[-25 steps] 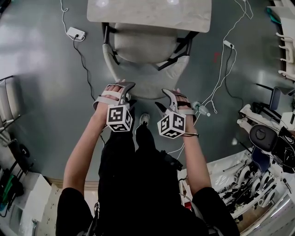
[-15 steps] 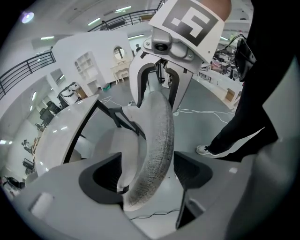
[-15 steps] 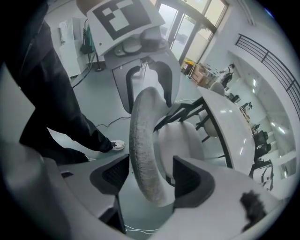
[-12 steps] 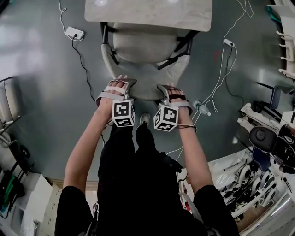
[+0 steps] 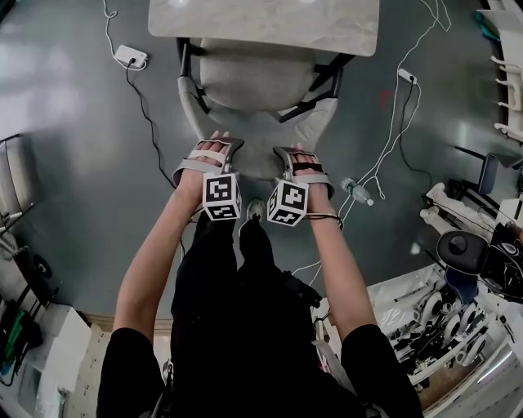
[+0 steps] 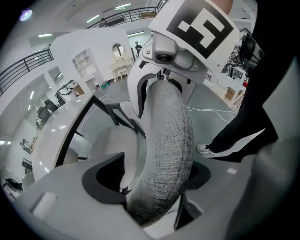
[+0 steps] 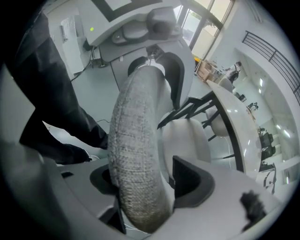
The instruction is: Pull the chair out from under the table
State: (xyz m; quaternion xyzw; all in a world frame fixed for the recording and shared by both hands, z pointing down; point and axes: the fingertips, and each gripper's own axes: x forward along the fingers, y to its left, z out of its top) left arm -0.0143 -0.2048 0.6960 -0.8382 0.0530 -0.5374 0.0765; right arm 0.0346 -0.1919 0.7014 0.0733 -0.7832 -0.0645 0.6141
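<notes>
1. Left gripper (image 6: 154,185): set astride the top of the chair's backrest (image 6: 165,136), jaws wide apart and just now drawing in a little. Grey woven padding fills most of the space between the pads. Pad on that view's left is clear of the fabric, with a sliver of pale seat (image 6: 112,140) showing in the gap. No clamp on it.
2. Right gripper (image 7: 145,183): likewise astride the same backrest, jaws apart with the padding running up between them. Pad on the seat side stands a hair off the fabric. Other pad half hidden behind the padding.
3. From the head view: both grippers side by side on the rear curve of the backrest, one either side of its middle, pointing steeply down. Marker cubes (image 5: 221,197) turned toward the person, near each other but not touching.
4. Chair (image 5: 257,77): tucked in, front of the seat beneath the near edge of the table (image 5: 261,24). Backrest and black frame (image 5: 327,80) stick out toward the person.
5. Table: pale top across the upper edge of the head view.
6. Around: grey floor (image 5: 82,163), a white power strip (image 5: 131,57) left of the chair, and a plastic bottle (image 5: 356,192) lying just right of the right gripper. Dark trouser legs (image 5: 237,310) and a shoe (image 5: 255,211) sit just behind the cubes.
</notes>
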